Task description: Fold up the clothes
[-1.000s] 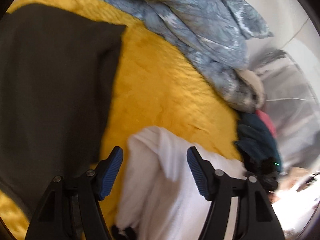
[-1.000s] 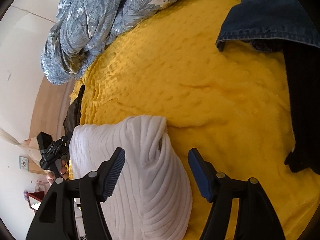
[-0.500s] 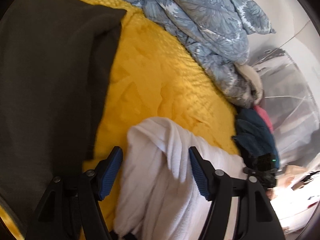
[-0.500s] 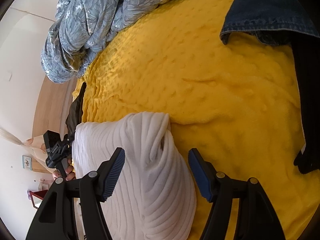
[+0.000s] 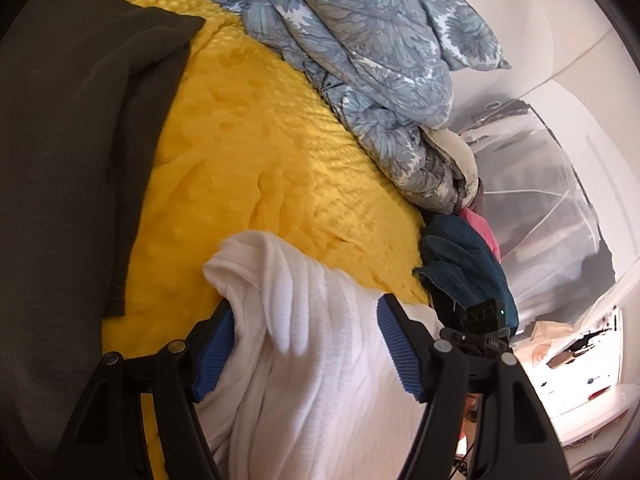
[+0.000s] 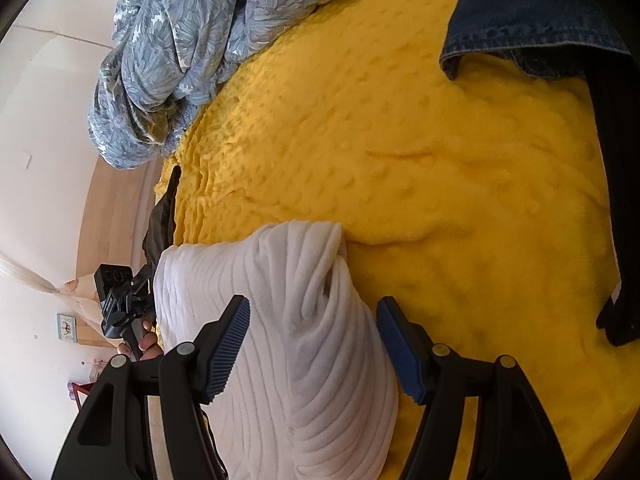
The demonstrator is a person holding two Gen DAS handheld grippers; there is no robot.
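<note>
A white ribbed garment (image 5: 304,344) lies bunched on the yellow bedspread (image 5: 260,168) near the bed's edge; it also shows in the right wrist view (image 6: 296,332). My left gripper (image 5: 306,346) is open, its blue pads on either side of the garment's bunched end, one pad (image 5: 214,346) touching the cloth. My right gripper (image 6: 312,346) is open and straddles the other bunched end. Each gripper shows in the other's view: the right one (image 5: 482,326) and the left one (image 6: 120,300).
A dark grey garment (image 5: 68,184) covers the left of the bed. A blue floral duvet (image 5: 368,64) is heaped at the back. Teal and pink clothes (image 5: 464,256) lie at the bed's edge. Blue jeans (image 6: 532,16) and a black garment (image 6: 620,200) lie to the right.
Both grippers have moved slightly forward over the white garment. The left pad now touches the bunched cloth. Both stay open.
</note>
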